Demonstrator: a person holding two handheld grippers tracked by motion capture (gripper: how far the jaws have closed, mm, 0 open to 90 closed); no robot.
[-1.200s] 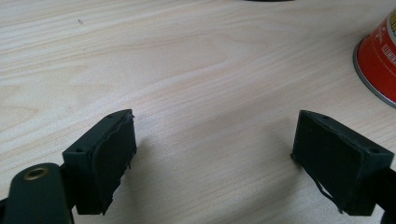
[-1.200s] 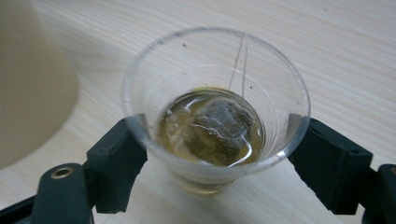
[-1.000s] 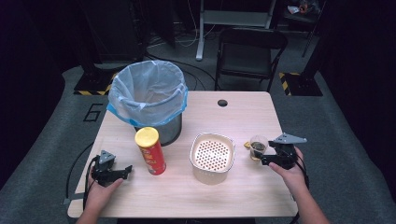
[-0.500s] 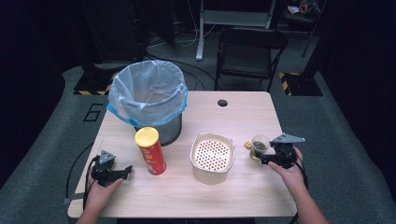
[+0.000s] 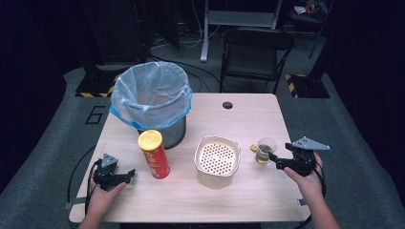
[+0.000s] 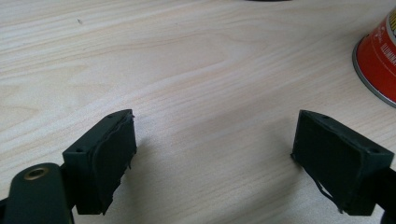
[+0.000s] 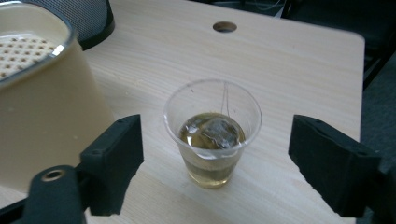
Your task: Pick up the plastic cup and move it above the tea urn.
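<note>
On the right side of the table (image 5: 248,200) my right gripper (image 5: 273,159) is lined up with the clear plastic cup (image 5: 265,150); in the right gripper view the cup (image 7: 212,130) stands upright between and just beyond the two black jaws, which are spread wide with clear gaps to either side of it and have just been closing a little, though nothing is gripped. The cup holds some pale amber liquid with a tea bag (image 7: 214,132) sunk in it and a thin string running up the inner wall. Just beside it, on the far side from my hand, stands the cream strainer basket (image 5: 216,160), and farther over are the red crisp tube (image 5: 154,153) and the mesh bin lined with a blue bag (image 5: 150,98). My left gripper (image 5: 128,174) rests low on the table near the tube, jaws wide over bare wood.

I judge the job barely begun: the cup is approached but not yet grasped or lifted. Left to do, as I read it, are closing on the cup, carrying it level so it does not spill, and emptying it, likely through the strainer
</note>
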